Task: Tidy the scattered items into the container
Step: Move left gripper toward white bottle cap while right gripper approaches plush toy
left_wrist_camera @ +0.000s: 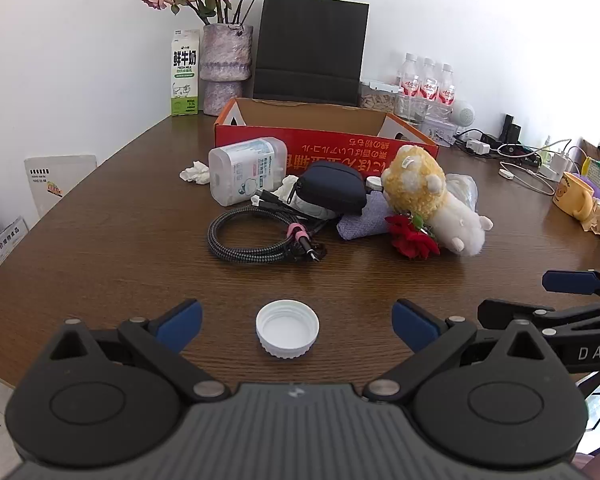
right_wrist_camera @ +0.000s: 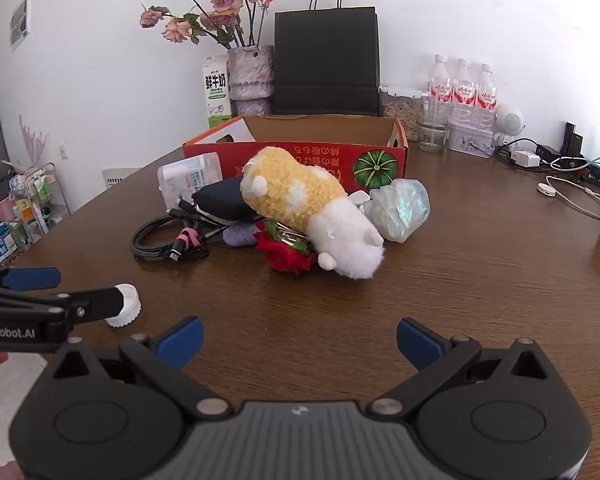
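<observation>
- Jaws of my left gripper [left_wrist_camera: 296, 326] stand wide apart, holding nothing; a white bottle cap [left_wrist_camera: 287, 328] lies between them on the table [left_wrist_camera: 120, 248], open side up.
- Coiled cable [left_wrist_camera: 256, 236] lies left of the pile, its plug end pointing toward me.
- Plush toy [right_wrist_camera: 312, 216] lies on its side, long axis slanting from yellow head at far left to white rear at near right, in front of the red box [right_wrist_camera: 296, 156].
- My right gripper [right_wrist_camera: 300, 344] is spread wide too, empty.
</observation>
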